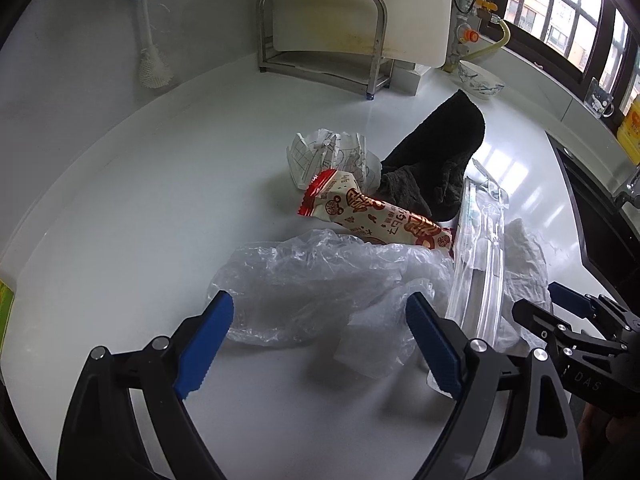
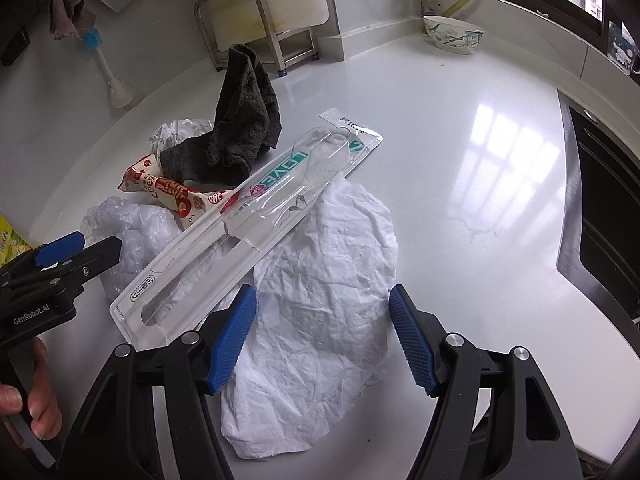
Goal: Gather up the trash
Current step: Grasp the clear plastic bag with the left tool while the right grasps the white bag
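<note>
A trash pile lies on the white counter [image 1: 120,208]: a clear plastic bag [image 1: 320,276], a red and cream snack wrapper [image 1: 372,216], a crumpled printed paper [image 1: 332,152], a clear toothbrush blister pack [image 2: 256,216] and a crumpled white tissue [image 2: 328,292]. A dark cloth [image 1: 440,160] lies among them. My left gripper [image 1: 320,344] is open, its fingers straddling the plastic bag. My right gripper [image 2: 324,340] is open just above the tissue, beside the blister pack's near end. The right gripper also shows in the left wrist view [image 1: 560,312].
A metal rack [image 1: 324,36] with a white cutting board stands at the back. A bottle brush [image 1: 146,40] leans on the wall. A patterned bowl [image 2: 452,34] sits near the window. A dark sink [image 2: 600,208] lies to the right. A green-yellow pack [image 2: 10,240] is at left.
</note>
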The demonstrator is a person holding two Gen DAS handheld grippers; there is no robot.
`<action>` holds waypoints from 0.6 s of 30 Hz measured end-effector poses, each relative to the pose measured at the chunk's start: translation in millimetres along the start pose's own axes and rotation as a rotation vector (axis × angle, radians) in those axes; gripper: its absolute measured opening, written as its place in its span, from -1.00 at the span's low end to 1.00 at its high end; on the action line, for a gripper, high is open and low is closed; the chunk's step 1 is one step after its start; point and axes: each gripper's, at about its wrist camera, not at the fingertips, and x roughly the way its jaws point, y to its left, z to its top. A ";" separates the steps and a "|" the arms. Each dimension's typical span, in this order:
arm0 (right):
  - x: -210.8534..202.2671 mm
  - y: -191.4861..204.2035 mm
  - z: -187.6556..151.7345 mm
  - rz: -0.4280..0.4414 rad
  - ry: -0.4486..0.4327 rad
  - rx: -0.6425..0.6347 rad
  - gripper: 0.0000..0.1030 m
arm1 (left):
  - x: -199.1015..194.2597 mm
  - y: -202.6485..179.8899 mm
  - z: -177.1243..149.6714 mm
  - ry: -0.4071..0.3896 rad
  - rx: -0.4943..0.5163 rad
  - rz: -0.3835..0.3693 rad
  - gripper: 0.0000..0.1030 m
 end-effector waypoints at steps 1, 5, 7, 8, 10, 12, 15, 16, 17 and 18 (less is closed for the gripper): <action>0.2 1.4 -0.2 -0.003 -0.003 -0.008 0.25 | 1.2 0.5 0.5 -0.003 -0.001 0.002 0.67; 1.1 7.1 0.4 -0.014 -0.010 -0.039 -0.01 | 6.4 0.8 1.1 0.005 0.005 -0.009 0.22; 1.4 9.0 1.1 -0.017 -0.010 -0.049 -0.22 | 10.9 0.1 -0.1 0.023 0.008 -0.013 -0.07; 1.3 9.6 0.9 -0.015 -0.009 -0.054 -0.30 | 12.7 -0.5 -0.6 0.032 0.008 -0.020 -0.27; 1.3 10.3 0.4 -0.004 -0.002 -0.060 -0.58 | 13.7 -1.9 -2.1 0.040 0.013 -0.031 -0.57; 1.3 9.4 0.4 0.015 0.011 -0.054 -0.78 | 12.4 -3.5 -3.3 0.038 0.020 -0.031 -0.69; -2.7 3.6 1.6 0.044 0.013 -0.022 -0.87 | 5.6 -2.1 -4.4 0.033 0.013 -0.038 -0.77; -5.8 1.9 2.1 0.046 0.006 -0.016 -0.88 | 2.9 -1.1 -4.7 0.030 0.012 -0.034 -0.78; -9.1 -0.2 2.8 0.046 -0.001 -0.010 -0.88 | 0.2 -0.3 -5.0 0.028 0.012 -0.030 -0.78; -13.1 -2.2 3.9 0.044 -0.009 -0.005 -0.88 | -2.5 1.2 -5.3 0.027 0.010 -0.025 -0.78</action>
